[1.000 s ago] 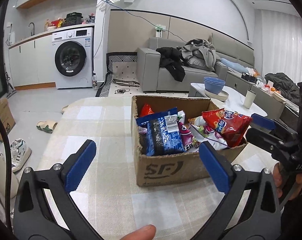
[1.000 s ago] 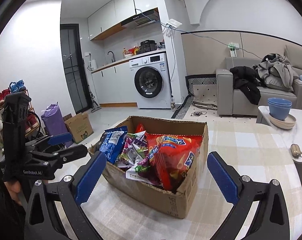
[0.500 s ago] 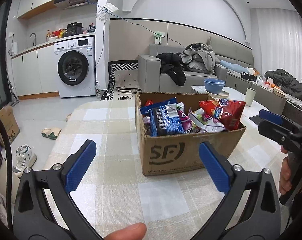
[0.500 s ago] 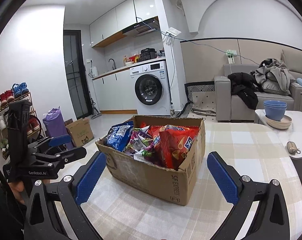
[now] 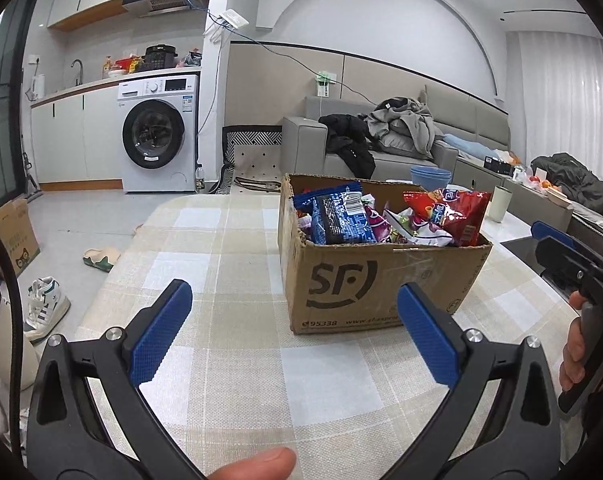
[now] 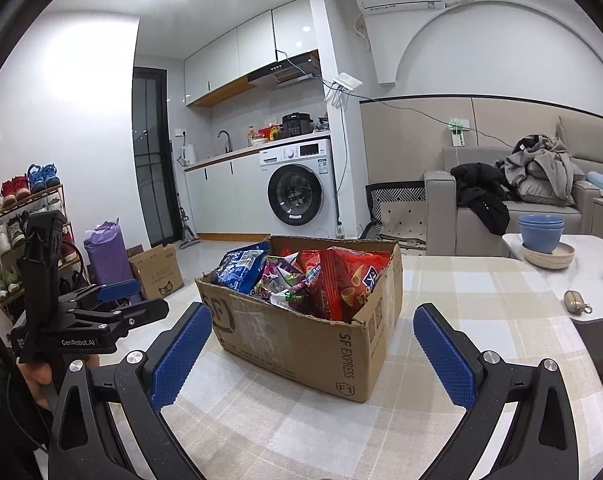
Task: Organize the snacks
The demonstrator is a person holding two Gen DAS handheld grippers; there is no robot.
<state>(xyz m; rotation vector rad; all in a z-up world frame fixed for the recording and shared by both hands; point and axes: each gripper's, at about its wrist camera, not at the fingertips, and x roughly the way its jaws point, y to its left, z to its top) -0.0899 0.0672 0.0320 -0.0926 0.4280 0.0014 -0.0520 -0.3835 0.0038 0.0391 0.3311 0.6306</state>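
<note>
A cardboard box (image 5: pixel 381 284) crammed with snack bags (image 5: pixel 385 224) sits on the checked tablecloth (image 5: pixel 221 264), just ahead of both grippers. The left gripper (image 5: pixel 293 334) and right gripper (image 6: pixel 313 354) each gape wide, holding nothing, pads short of the box.

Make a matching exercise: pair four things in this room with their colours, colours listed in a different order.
Things:
1. large crinkly chip bag
2. stacked round bowls
3. open cardboard box
4. front-loading washing machine

Colours:
a. white
b. brown
c. red
d. blue

Pairs: 1-c, 2-d, 3-b, 4-a
</note>
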